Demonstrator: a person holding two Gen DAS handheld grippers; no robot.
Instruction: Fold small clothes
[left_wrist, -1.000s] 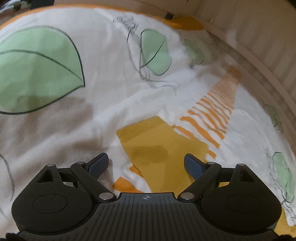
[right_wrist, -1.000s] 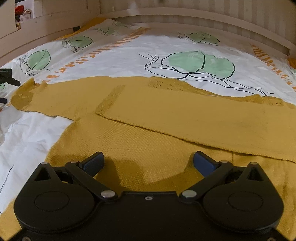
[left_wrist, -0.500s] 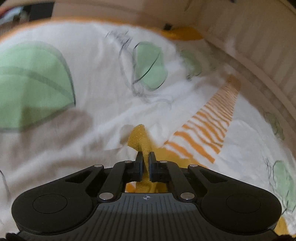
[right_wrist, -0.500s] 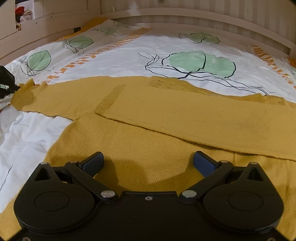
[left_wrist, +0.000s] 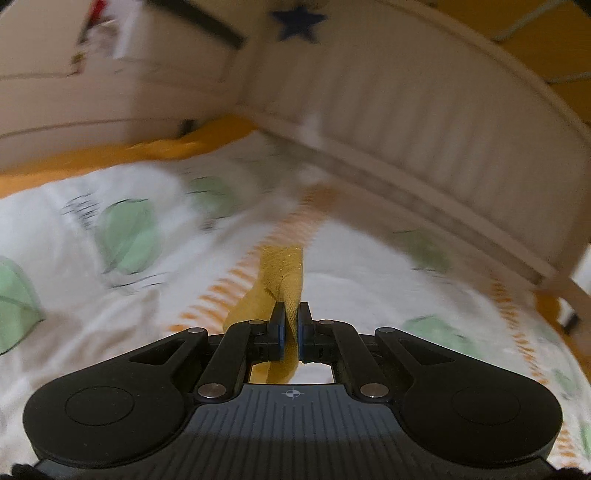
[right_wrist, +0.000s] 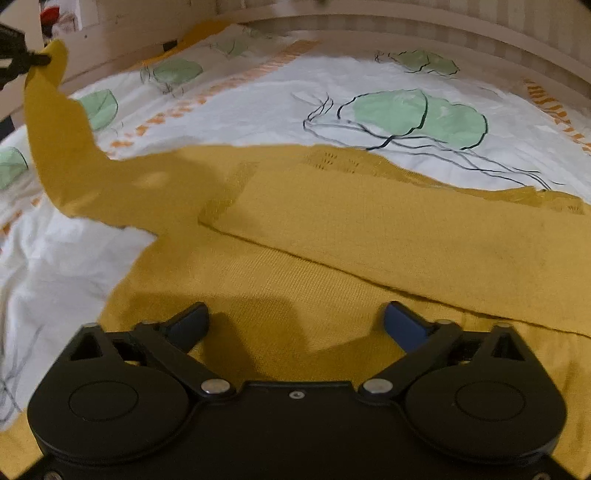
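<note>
1. My left hand-held gripper (left_wrist: 290, 325) clamps the sweater's (right_wrist: 332, 236) sleeve cuff (left_wrist: 284, 266), lifted above the bed (right_wrist: 258, 99); background blurred.
2. My right hand-held gripper (right_wrist: 295, 321) hangs spread over the sweater body, whose near edge is hidden.

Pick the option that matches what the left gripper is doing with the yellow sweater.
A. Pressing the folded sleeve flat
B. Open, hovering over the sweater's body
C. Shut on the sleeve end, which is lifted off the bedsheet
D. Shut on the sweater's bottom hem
C: the left gripper is clamped on the sleeve end, which hangs raised above the bedsheet.
</note>
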